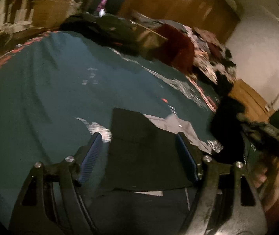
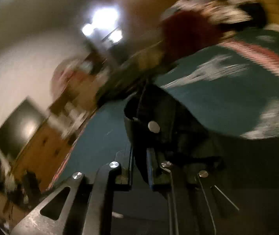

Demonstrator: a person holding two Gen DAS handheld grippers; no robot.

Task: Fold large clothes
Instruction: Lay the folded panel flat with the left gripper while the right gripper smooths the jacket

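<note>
Black and dark, the folded fabric garment (image 1: 139,156) fills the lower middle of the left wrist frame, and we see it lying flat on the teal bedspread (image 1: 41,98) between the two fingers of our left gripper (image 1: 139,152). That gripper stands wide apart, its blue ribbed pads (image 1: 91,156) clear of the cloth on either side, gripping nothing. A pale grey lining or second layer (image 1: 170,123) shows at the garment's upper right edge. In the right wrist frame, low and centre, our right gripper (image 2: 139,164) is drawn nearly together, pinching a fold of the same dark garment (image 2: 159,113), which rises from between the fingers toward the middle of the frame; a round silver button or snap (image 2: 153,126) sits on it. Beyond, the teal bedspread (image 2: 217,98) carries white patches and a red patterned border (image 2: 261,56) at the upper right. Farther off in the left wrist frame, a heap of mixed clothes (image 1: 204,49) lies at the upper right, with a dark red piece (image 1: 176,45) beside it, and brown wooden doors (image 1: 178,2) stand behind. The right wrist frame is heavily blurred.
</note>
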